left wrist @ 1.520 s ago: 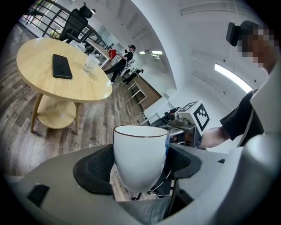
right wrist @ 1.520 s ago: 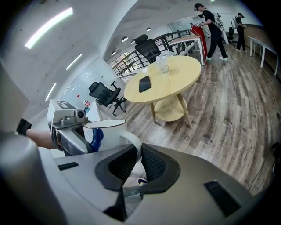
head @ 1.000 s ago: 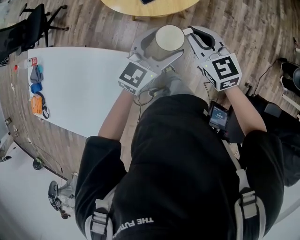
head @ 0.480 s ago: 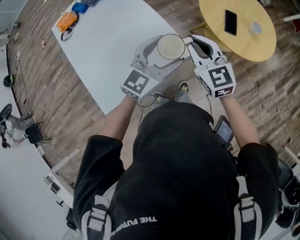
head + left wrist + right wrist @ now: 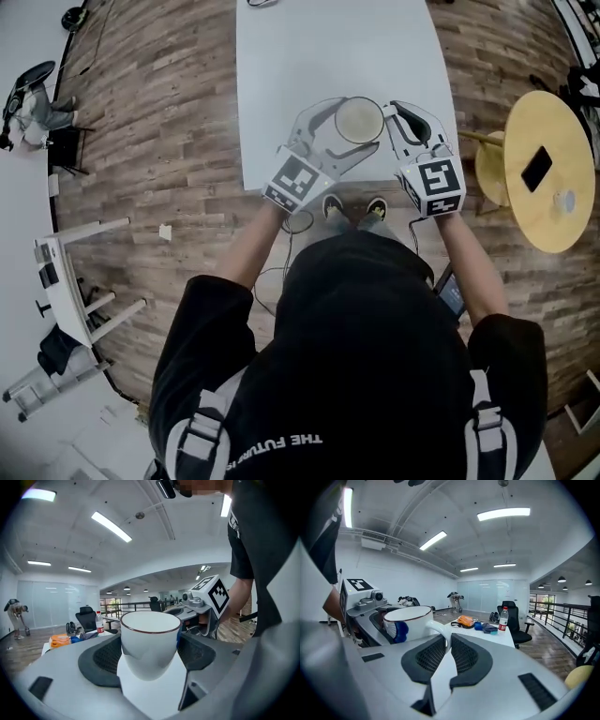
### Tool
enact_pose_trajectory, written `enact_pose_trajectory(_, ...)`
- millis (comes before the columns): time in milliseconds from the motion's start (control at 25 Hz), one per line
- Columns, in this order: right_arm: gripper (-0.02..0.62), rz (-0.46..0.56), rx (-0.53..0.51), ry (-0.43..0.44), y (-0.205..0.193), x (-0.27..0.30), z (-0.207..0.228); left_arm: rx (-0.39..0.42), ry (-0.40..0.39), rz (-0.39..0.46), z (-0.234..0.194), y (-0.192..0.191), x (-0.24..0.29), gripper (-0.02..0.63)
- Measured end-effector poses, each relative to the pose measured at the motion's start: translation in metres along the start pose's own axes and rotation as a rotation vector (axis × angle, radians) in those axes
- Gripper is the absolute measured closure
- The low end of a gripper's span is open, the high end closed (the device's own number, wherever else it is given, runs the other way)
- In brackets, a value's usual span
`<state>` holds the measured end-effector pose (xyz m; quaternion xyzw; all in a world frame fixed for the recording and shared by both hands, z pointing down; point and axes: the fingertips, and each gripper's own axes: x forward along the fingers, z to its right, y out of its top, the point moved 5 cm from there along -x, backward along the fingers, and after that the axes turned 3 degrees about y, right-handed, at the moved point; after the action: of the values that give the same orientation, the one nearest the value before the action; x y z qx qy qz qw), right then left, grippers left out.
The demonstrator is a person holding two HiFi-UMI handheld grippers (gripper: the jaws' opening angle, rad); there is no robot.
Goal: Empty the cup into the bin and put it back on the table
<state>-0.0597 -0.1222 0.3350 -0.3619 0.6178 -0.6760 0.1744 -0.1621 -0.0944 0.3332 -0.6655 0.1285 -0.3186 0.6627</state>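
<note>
A white cup (image 5: 359, 120) with a dark rim hangs upright over the near end of the white table (image 5: 337, 47). My left gripper (image 5: 337, 133) is shut on its body; in the left gripper view the cup (image 5: 150, 641) sits between both dark pads (image 5: 105, 658). My right gripper (image 5: 392, 117) is shut on the cup's handle (image 5: 439, 631), which is pinched between its pads (image 5: 464, 656). The cup (image 5: 408, 620) shows a blue patch on its side in the right gripper view. I cannot see inside the cup.
A round yellow table (image 5: 553, 202) with a dark phone (image 5: 537, 167) stands to the right. A white rack (image 5: 66, 281) stands on the wood floor at left. At the table's far end lie an orange thing (image 5: 465, 619) and a bottle (image 5: 502, 618), with an office chair (image 5: 513, 620) behind.
The person has turned with the cup held in both grippers. The white table, earlier off to the left, now lies straight ahead under the cup; the yellow table has swung to the right.
</note>
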Motion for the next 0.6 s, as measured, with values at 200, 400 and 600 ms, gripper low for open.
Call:
enact_pose_trajectory(200, 0.549, -0.110, 0.012, 0.033, -0.039, 0.030, 0.002, -0.046, -0.011, -0.076, -0.012, -0.049, 0.014, 0.236)
enact_pose_trajectory(400, 0.549, -0.220, 0.057, 0.053, -0.100, 0.067, 0.010, -0.082, -0.043, -0.156, -0.027, -0.114, 0.040, 0.236)
enact_pose_trajectory(600, 0.549, -0.301, 0.090, 0.043, -0.149, 0.091, 0.017, -0.109, -0.068, -0.207, -0.033, -0.166, 0.062, 0.236)
